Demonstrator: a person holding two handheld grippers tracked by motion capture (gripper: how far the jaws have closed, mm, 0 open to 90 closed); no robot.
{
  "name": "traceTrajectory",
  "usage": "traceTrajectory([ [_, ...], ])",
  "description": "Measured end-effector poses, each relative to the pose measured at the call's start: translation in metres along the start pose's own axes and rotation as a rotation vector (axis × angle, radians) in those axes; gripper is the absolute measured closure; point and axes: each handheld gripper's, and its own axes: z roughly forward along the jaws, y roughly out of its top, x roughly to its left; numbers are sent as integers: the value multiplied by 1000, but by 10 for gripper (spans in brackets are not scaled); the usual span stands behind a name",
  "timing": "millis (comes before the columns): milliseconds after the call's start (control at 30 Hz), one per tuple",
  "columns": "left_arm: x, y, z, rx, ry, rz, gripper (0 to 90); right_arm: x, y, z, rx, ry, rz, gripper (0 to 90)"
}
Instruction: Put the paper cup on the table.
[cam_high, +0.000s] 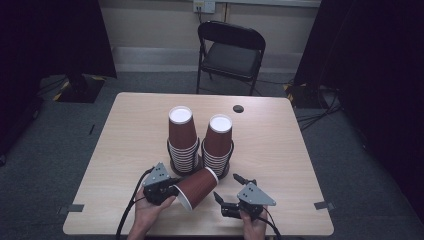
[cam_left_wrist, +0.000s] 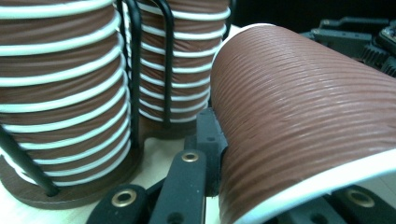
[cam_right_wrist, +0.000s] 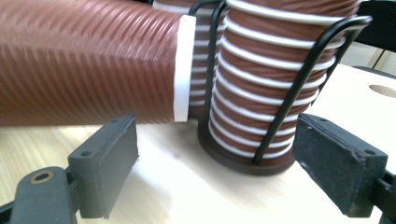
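Brown cups: 2 racked stacks (cam_high: 182, 137) | 1 cup (cam_high: 197, 188) clamped in left gripper (cam_high: 167, 190) | right gripper (cam_high: 229, 189) apart

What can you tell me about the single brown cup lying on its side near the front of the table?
The cup is brown ribbed paper, by its look, with a white rolled rim. It lies tilted on its side, rim end toward the person. The left gripper is shut on it near the rim, one black jaw pressed against its wall in the left gripper view. It sits just in front of the two stacks of like cups in black wire holders.
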Motion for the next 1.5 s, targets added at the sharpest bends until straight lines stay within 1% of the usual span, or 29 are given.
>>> traceTrajectory([
  [67, 0, 3, 1, 24, -2, 5, 864, 3, 0, 0, 13, 11, -21, 135],
  [100, -1, 5, 1, 33, -4, 7, 864, 5, 0, 1, 28, -4, -39, 135],
  [133, -1, 7, 1, 42, -8, 7, 864, 8, -1, 1, 37, -8, -62, 135],
  [200, -1, 11, 1, 66, -19, 7, 863, 10, -2, 1, 43, 15, -95, 135],
  [300, 0, 18, 2, 99, -22, -8, 863, 14, -2, 2, 45, 40, -147, 136],
  [333, 1, 20, 2, 108, -24, -12, 863, 16, -1, 3, 45, 38, -162, 137],
  [400, 1, 24, 2, 130, -27, -7, 863, 18, -1, 4, 53, 25, -189, 146],
  [433, 1, 25, 3, 139, -28, -14, 863, 19, 0, 4, 54, 19, -204, 153],
  [467, 1, 27, 4, 153, -32, -10, 863, 19, 0, 4, 52, 16, -225, 154],
  [500, 1, 28, 4, 160, -29, -7, 863, 20, 1, 4, 51, 7, -246, 152],
  [600, 1, 30, 7, 199, -40, -6, 863, 22, 1, 3, 48, -33, -296, 131],
  [700, 0, 32, 10, 223, -53, -8, 862, 24, 2, 3, 39, -28, -333, 135],
  [733, 0, 32, 11, 222, -55, -19, 862, 26, 2, 3, 39, -24, -350, 135],
  [767, 1, 33, 12, 233, -58, -21, 863, 27, 2, 3, 41, -21, -365, 134],
  [800, 2, 34, 13, 247, -62, -23, 863, 29, 2, 4, 42, -28, -372, 134],
  [867, 3, 35, 14, 271, -72, -17, 863, 31, 3, 6, 51, -43, -403, 134],
  [900, 3, 36, 15, 281, -76, -22, 863, 33, 3, 7, 52, -49, -408, 134],
  [933, 4, 37, 16, 292, -79, -44, 863, 34, 3, 8, 55, -55, -416, 135],
  [967, 5, 37, 17, 307, -92, -63, 862, 35, 3, 9, 57, -58, -431, 135],
  [1000, 7, 38, 17, 313, -102, -65, 862, 36, 3, 10, 59, -57, -439, 135],
  [1033, 7, 38, 17, 315, -101, -74, 863, 36, 2, 10, 56, -54, -448, 135],
  [1100, 7, 38, 19, 348, -85, -70, 863, 39, 2, 11, 63, -52, -475, 133],
  [1200, 6, 39, 23, 367, -108, -64, 862, 43, 2, 14, 78, -59, -512, 120],
  [1233, 6, 40, 24, 385, -107, -58, 862, 44, 2, 15, 83, -62, -519, 112],
  [1267, 5, 41, 25, 392, -106, -54, 863, 44, 2, 16, 85, -60, -533, 113],
  [1367, 5, 45, 28, 413, -115, -48, 863, 46, 1, 16, 85, -59, -539, 112],
  [1400, 4, 47, 28, 432, -114, -40, 863, 47, 2, 16, 89, -60, -542, 107],
  [1433, 3, 48, 30, 438, -121, -29, 863, 48, 2, 16, 79, -56, -548, 105],
  [1500, 0, 51, 33, 454, -138, -13, 865, 51, 4, 18, 78, -53, -579, 102],
])
